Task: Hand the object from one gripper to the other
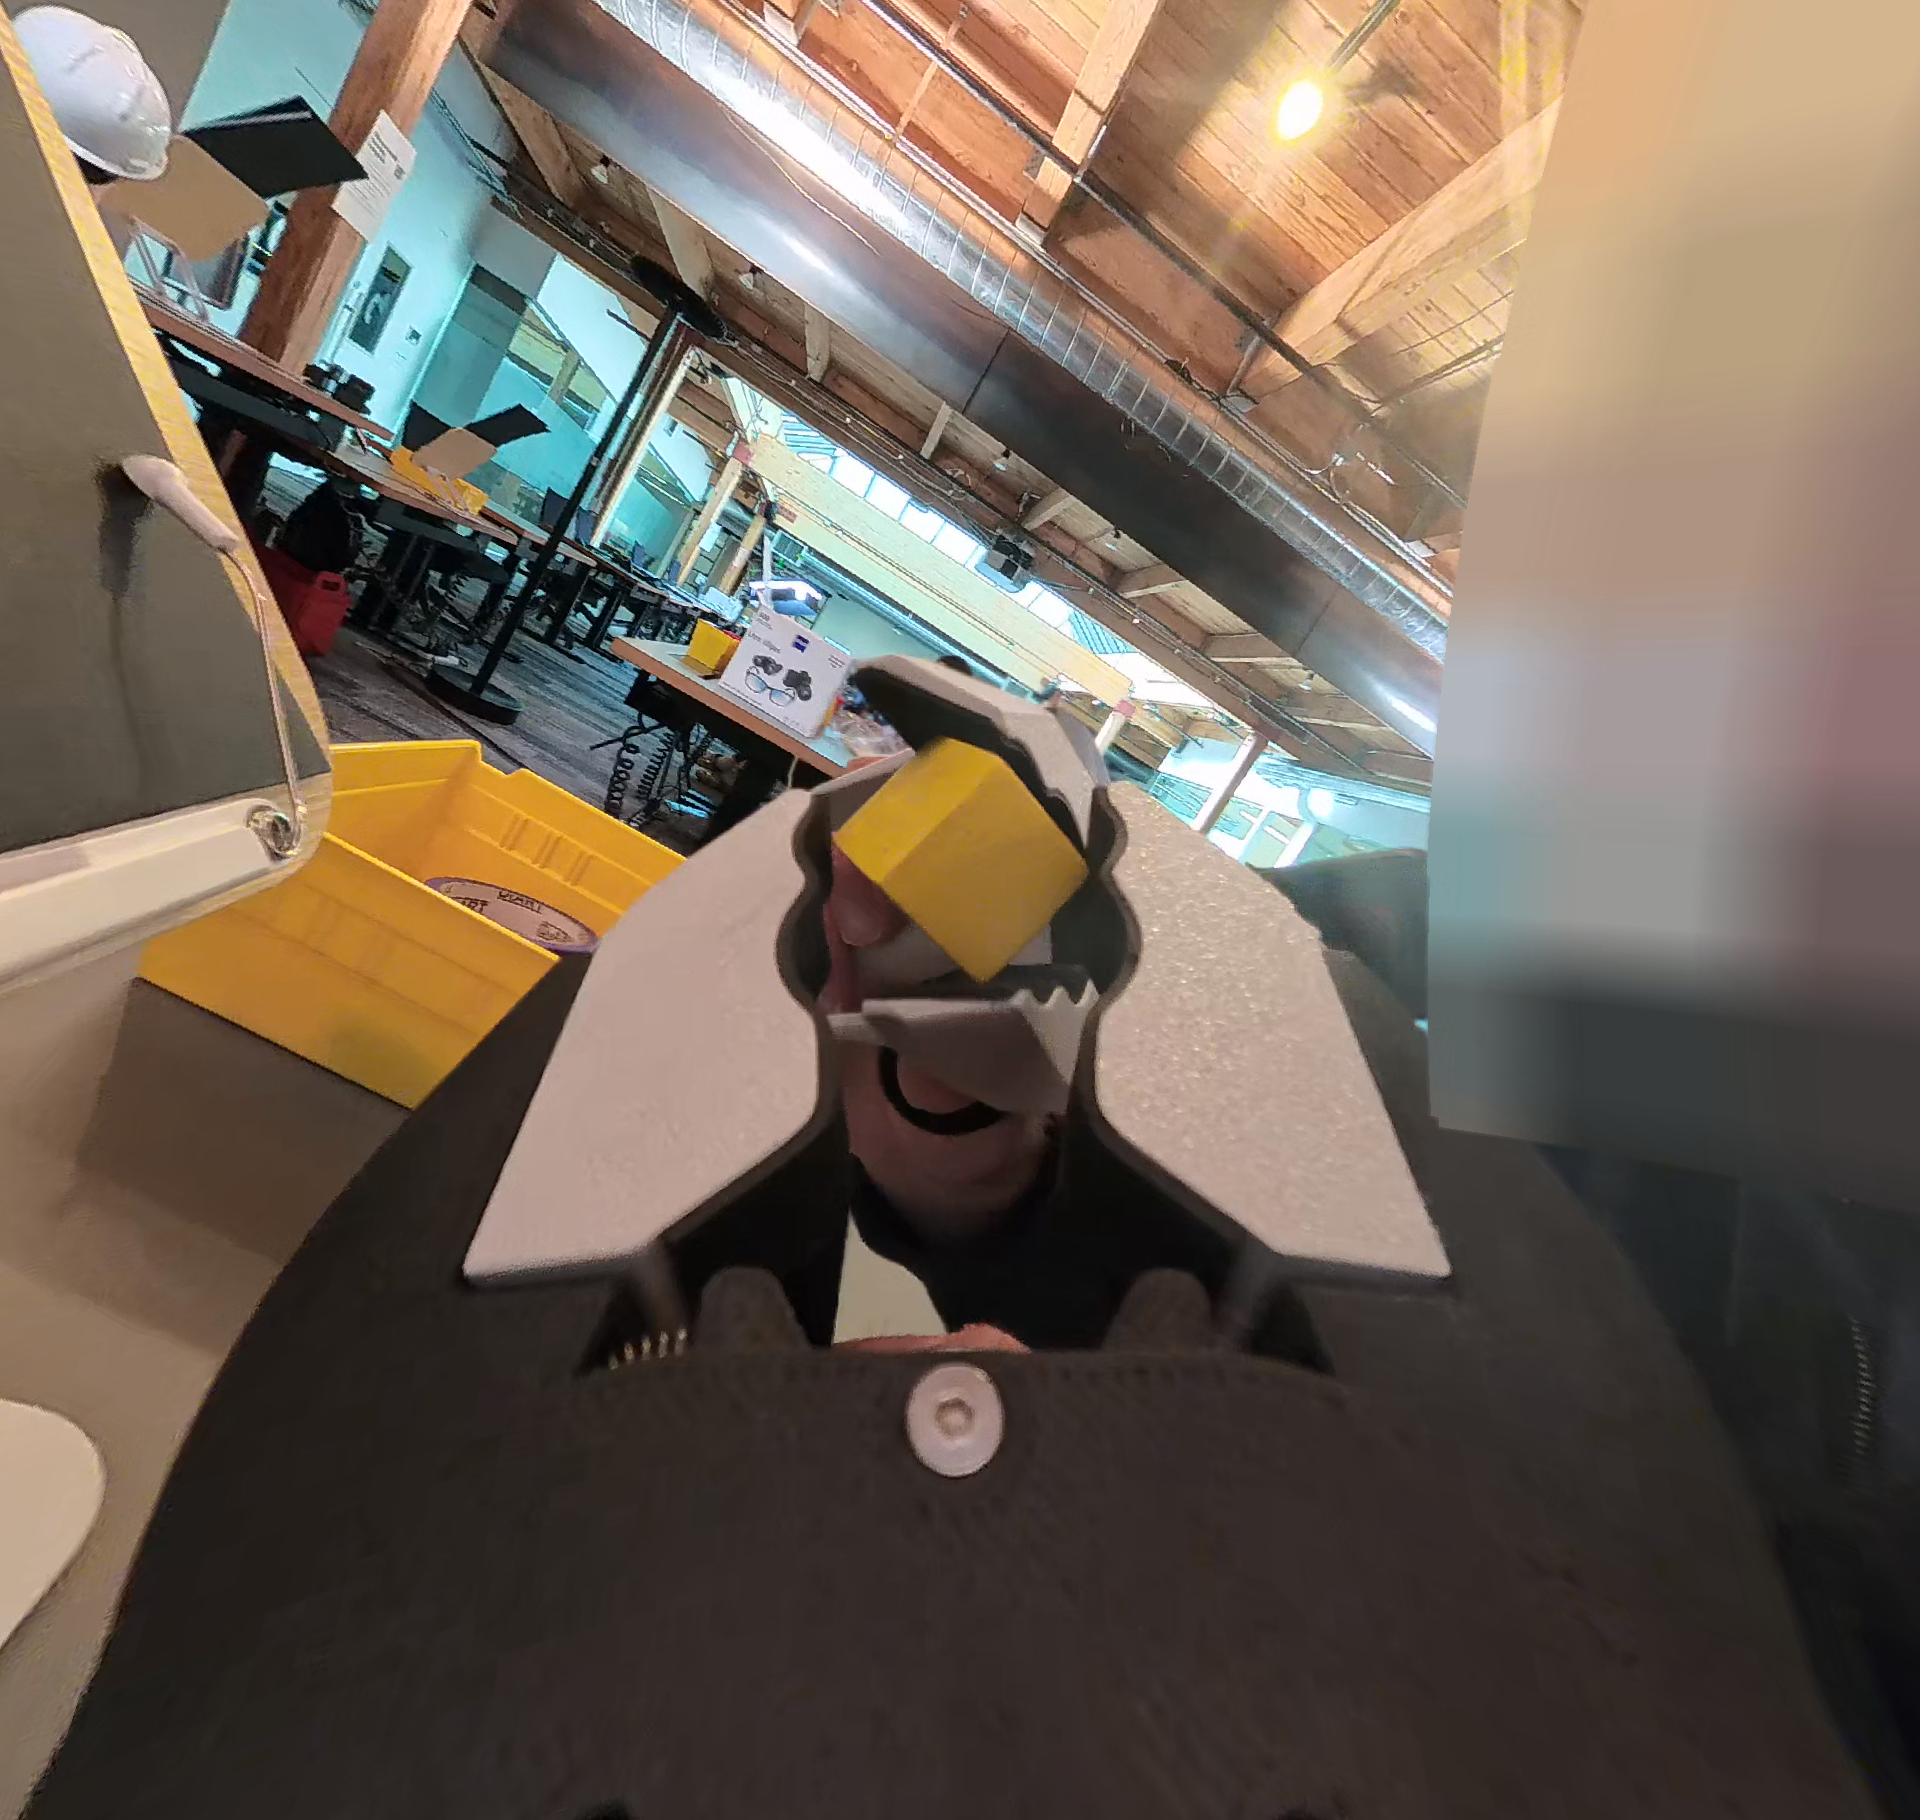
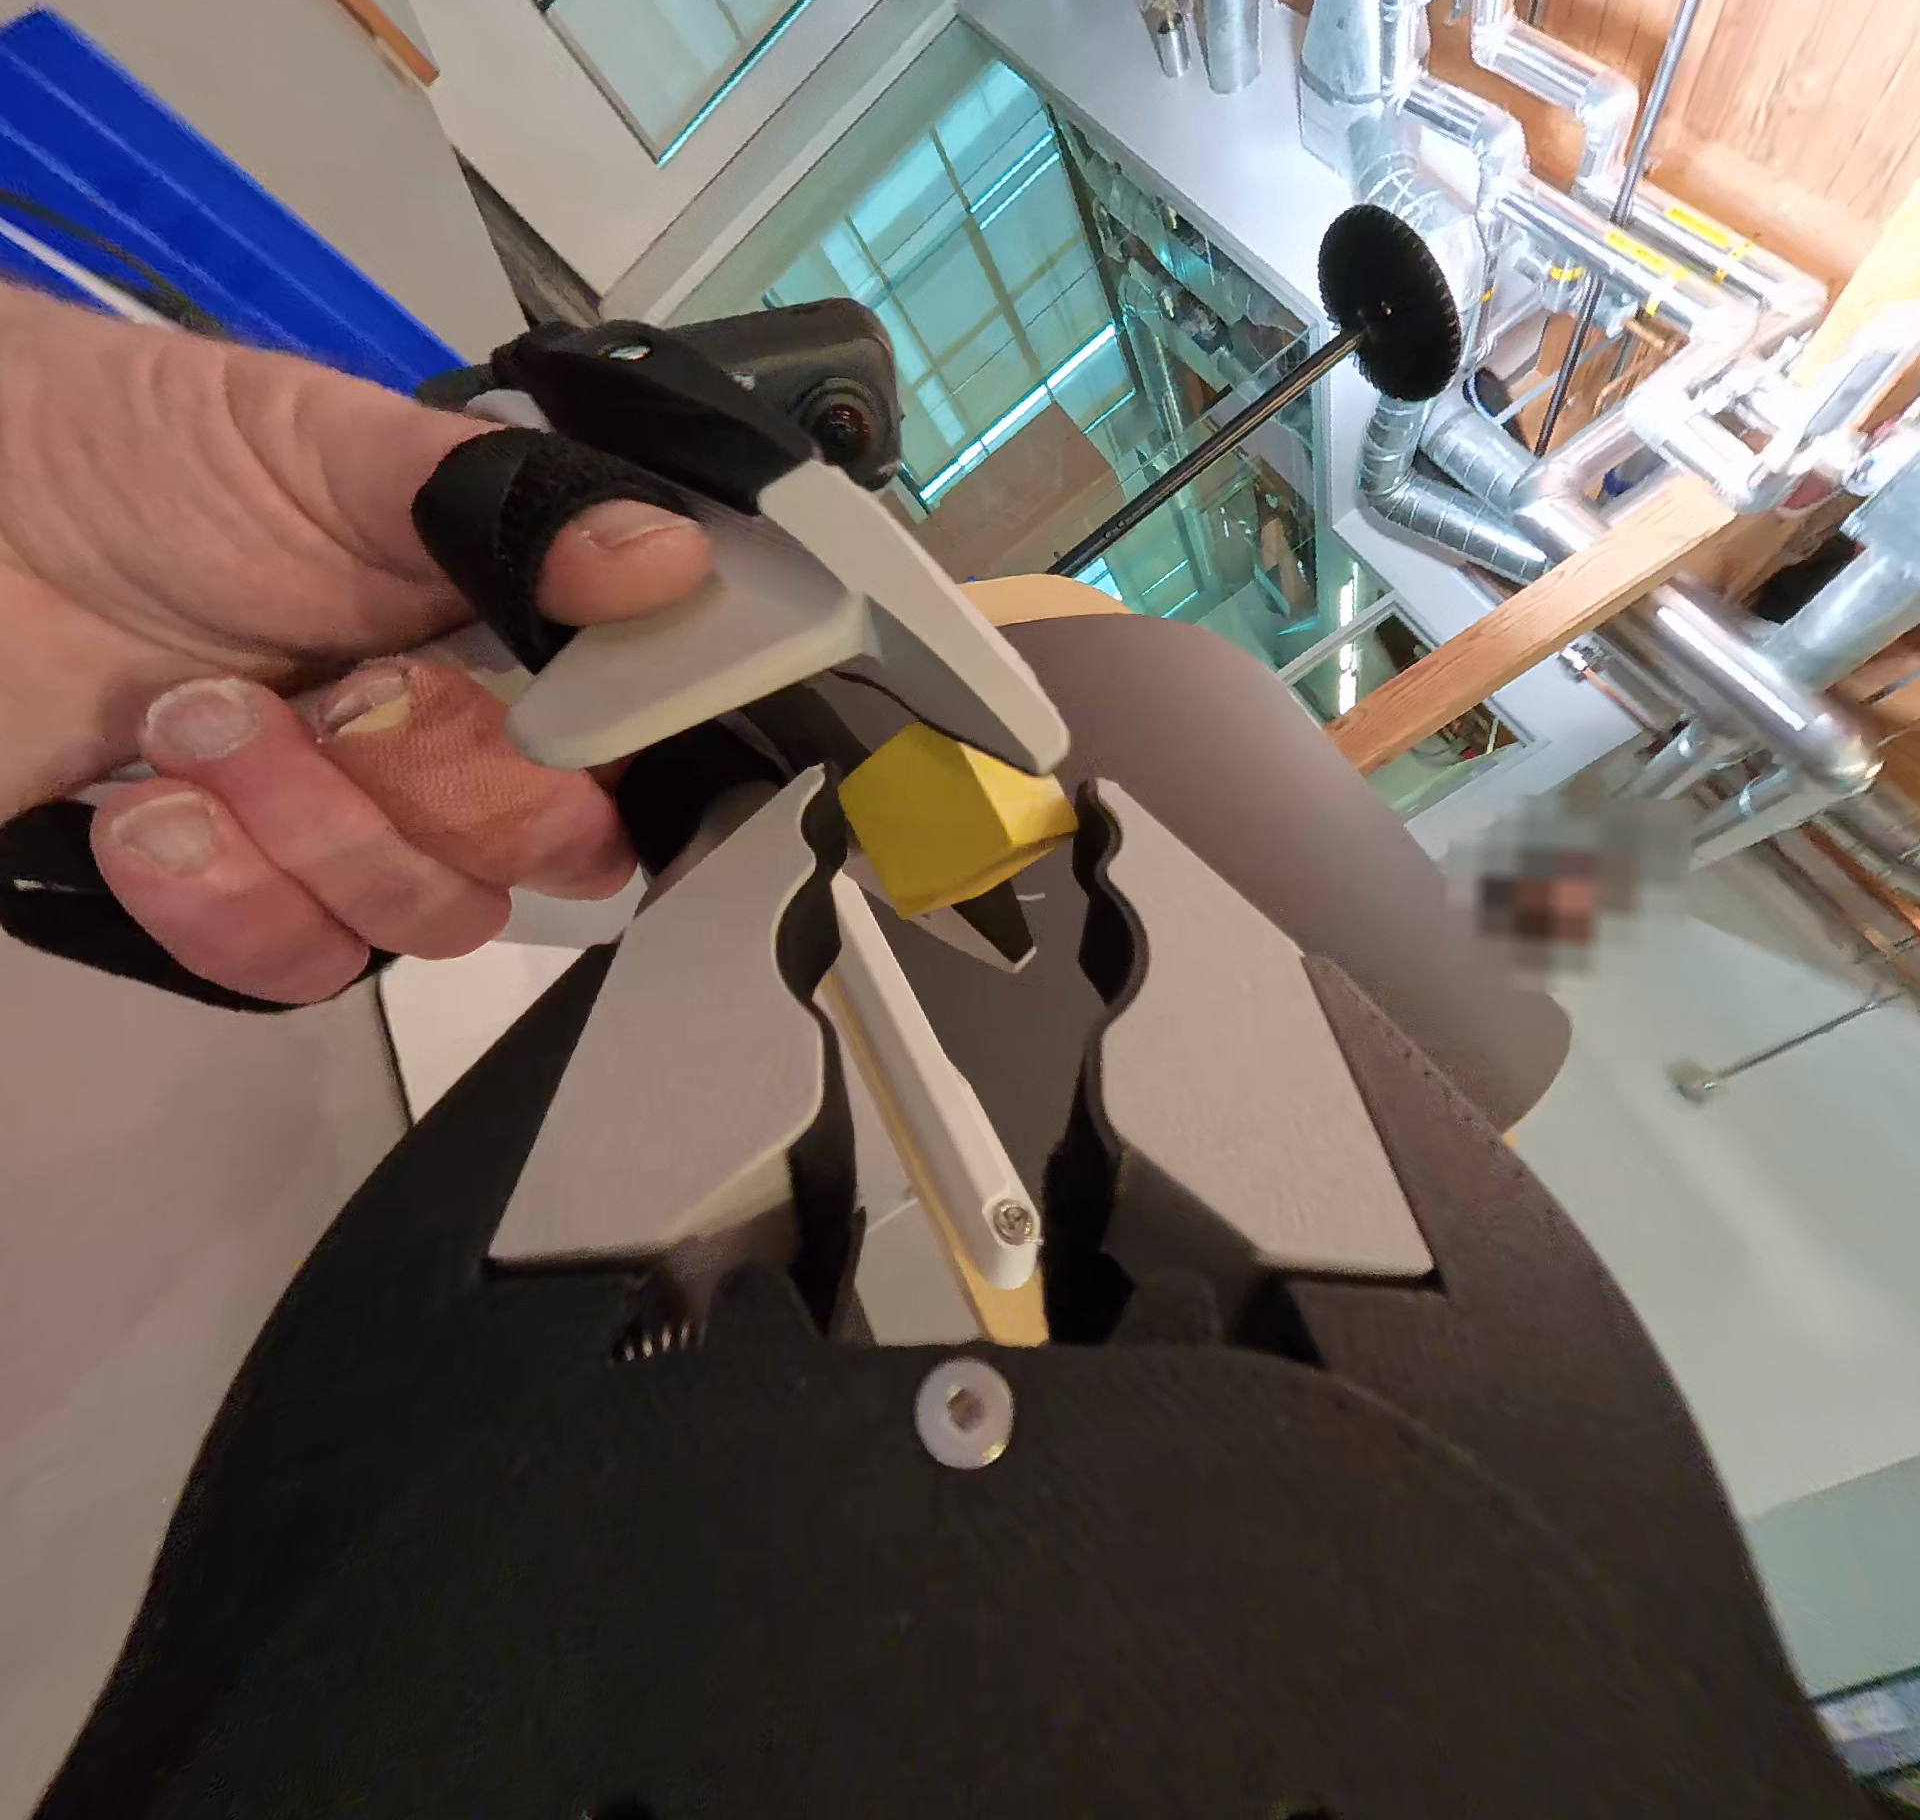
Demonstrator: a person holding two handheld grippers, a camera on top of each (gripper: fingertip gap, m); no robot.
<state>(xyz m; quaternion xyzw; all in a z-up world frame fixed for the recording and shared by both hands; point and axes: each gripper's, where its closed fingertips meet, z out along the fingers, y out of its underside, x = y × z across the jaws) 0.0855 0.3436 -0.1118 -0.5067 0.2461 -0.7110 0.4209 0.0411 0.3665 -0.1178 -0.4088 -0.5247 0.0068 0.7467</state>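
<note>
the block, matte yellow, hard-edged and near cubic with no clear long axis, hangs in the air up and right of the bin. it sits at both tips: your left tongs and right tongs cross-pinch it, each narrowed to block width. i can't tell which one carries it.

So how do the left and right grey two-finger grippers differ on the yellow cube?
In the right wrist view, the left gripper pinches the yellow cube top and bottom; the right gripper flanks its sides. The left gripper's fingers slant; the right gripper's point straight ahead. Both appear closed on it.
</note>
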